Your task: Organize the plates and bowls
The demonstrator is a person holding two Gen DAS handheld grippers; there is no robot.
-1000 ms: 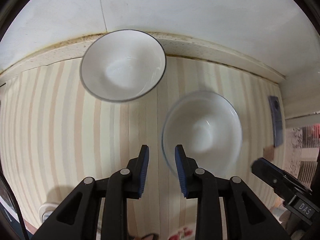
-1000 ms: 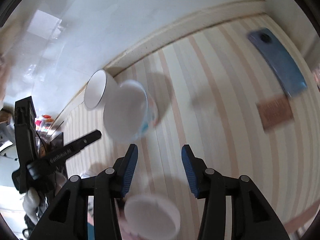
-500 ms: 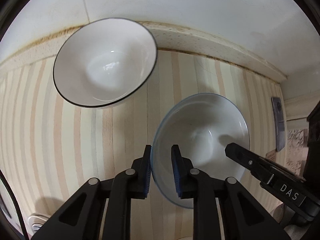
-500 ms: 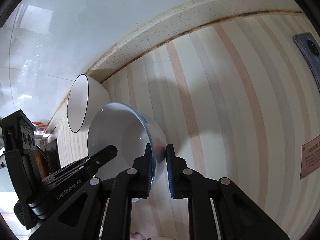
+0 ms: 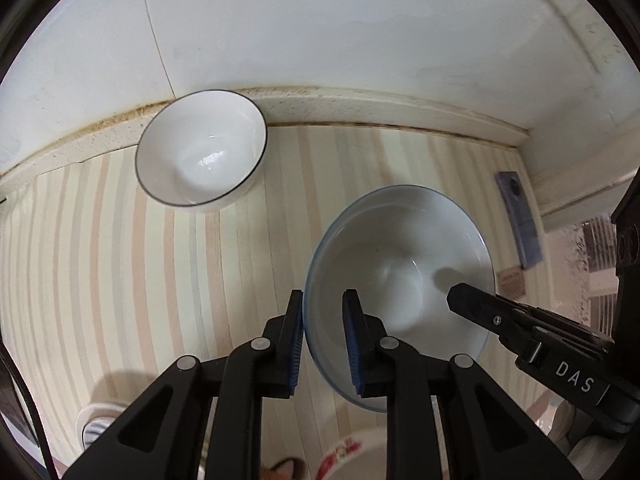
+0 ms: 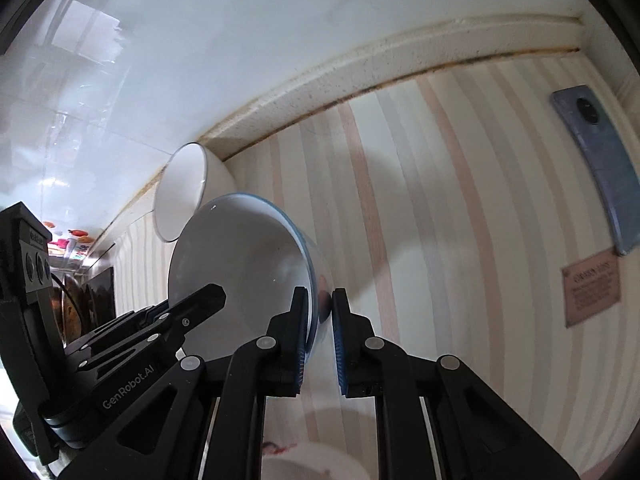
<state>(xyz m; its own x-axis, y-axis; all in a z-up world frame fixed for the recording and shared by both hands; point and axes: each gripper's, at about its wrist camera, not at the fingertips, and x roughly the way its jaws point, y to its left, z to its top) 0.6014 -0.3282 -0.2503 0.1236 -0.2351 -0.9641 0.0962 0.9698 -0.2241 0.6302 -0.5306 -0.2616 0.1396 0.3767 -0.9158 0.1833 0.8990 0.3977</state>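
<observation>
Both grippers clamp one blue-rimmed bowl over the striped table.

The blue-rimmed bowl (image 5: 396, 280) is white inside with a pale blue edge, empty, and held tilted just above the table (image 5: 120, 280). The left gripper (image 5: 322, 344) pinches its near-left rim, one pad inside and one outside; the right gripper (image 6: 320, 336) bites the opposite rim the same way, and both point steeply down. Behind, a black-rimmed bowl (image 5: 200, 148), white and also empty, stands upright against the wall ledge, apart from the held one. A blue phone (image 6: 596, 168) lies face down at the table's right edge, with a small brown card (image 6: 592, 292) near it.
</observation>
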